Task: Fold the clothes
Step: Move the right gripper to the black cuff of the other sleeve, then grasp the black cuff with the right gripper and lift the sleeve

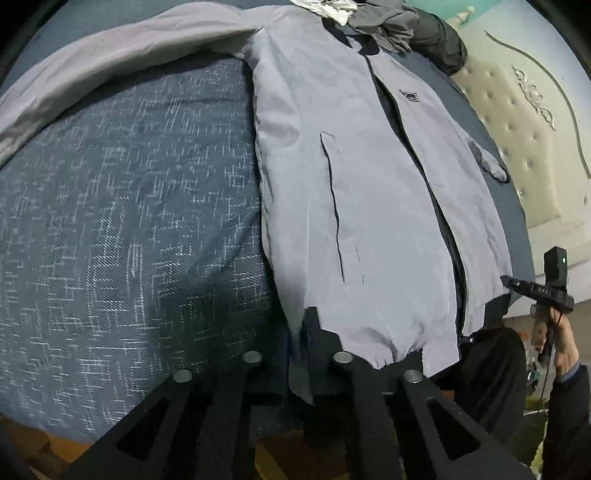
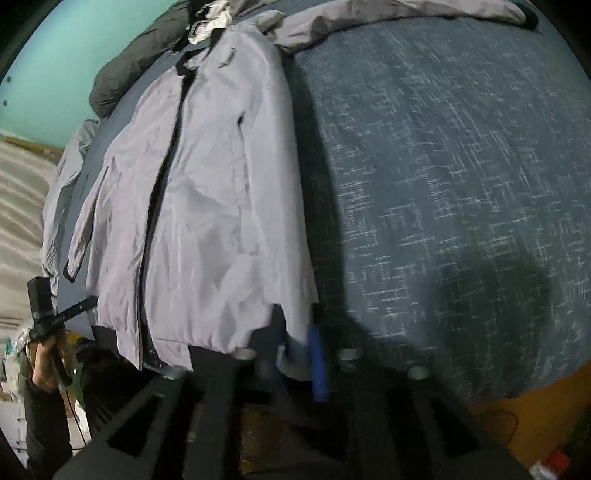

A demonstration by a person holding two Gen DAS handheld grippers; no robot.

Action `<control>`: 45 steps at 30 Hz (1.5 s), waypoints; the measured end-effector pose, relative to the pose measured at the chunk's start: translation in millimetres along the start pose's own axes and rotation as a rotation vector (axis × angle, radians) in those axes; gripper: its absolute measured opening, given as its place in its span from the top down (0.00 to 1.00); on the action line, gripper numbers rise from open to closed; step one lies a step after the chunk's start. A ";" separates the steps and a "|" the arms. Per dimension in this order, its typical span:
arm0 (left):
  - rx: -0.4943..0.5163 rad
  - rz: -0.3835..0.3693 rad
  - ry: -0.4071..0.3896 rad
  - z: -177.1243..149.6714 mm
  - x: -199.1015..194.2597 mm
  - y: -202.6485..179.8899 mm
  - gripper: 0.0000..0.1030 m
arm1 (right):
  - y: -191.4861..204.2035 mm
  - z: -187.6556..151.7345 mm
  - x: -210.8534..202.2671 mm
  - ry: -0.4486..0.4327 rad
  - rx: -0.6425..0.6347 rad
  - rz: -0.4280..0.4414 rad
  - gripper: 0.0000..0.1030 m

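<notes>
Both views: grey jacket (image 1: 354,184) flat on the bed (image 1: 122,221), front up. Left claw (image 1: 299,354) pinches one hem corner, right claw (image 2: 295,354) the other. Only the left view shows the tufted headboard (image 1: 517,147); only the right view, the far sleeve (image 2: 406,7).

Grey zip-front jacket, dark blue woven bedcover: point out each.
Grey zip-front jacket (image 1: 369,206): left wrist view, front panel beside the pocket slit.
Dark blue woven bedcover (image 2: 461,192): right wrist view, bare stretch right of the jacket.
</notes>
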State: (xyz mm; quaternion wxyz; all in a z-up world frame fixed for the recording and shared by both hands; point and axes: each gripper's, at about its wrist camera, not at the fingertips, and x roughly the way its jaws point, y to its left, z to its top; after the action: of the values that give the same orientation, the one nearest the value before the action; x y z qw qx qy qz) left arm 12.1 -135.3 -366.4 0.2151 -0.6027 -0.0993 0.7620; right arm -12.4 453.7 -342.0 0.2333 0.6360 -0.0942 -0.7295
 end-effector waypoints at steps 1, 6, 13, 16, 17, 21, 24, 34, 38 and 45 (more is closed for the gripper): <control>-0.007 0.004 -0.016 2.0 -5.5 1.6 0.63 | -2.9 1.8 -2.5 -0.003 0.008 -0.005 0.61; -0.015 0.046 -0.125 23.5 -38.2 3.4 0.52 | -36.2 32.5 -44.4 -0.185 0.069 0.031 0.60; -0.065 0.074 -0.254 55.7 -60.5 8.1 0.45 | -121.3 102.8 -73.5 -0.384 0.196 -0.014 0.54; -0.073 0.089 -0.272 62.4 -59.5 10.4 0.45 | -163.7 126.9 -80.9 -0.438 0.282 -0.015 0.49; -0.076 0.098 -0.275 67.8 -55.4 10.3 0.45 | -178.2 133.3 -83.1 -0.454 0.314 -0.014 0.49; -0.089 0.125 -0.280 84.2 -46.4 11.0 0.44 | -223.0 163.9 -102.5 -0.512 0.408 -0.010 0.48; -0.105 0.135 -0.279 97.4 -35.5 12.3 0.44 | -245.1 185.9 -111.3 -0.547 0.454 -0.026 0.43; -0.115 0.138 -0.268 126.1 -4.8 2.1 0.43 | -281.8 251.7 -97.6 -0.597 0.523 -0.020 0.39; -0.102 0.146 -0.257 130.9 1.1 -4.2 0.43 | -292.6 273.2 -85.1 -0.603 0.535 -0.064 0.39; -0.084 0.163 -0.237 135.7 10.2 -13.3 0.43 | -299.6 277.9 -88.3 -0.651 0.481 -0.117 0.82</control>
State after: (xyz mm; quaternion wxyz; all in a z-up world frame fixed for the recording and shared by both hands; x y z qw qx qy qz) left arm -117.5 -104.3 -335.4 0.1138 -0.5229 -0.1067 0.8380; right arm -341.3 711.7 -345.9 -0.0060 0.4125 -0.2947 -0.8620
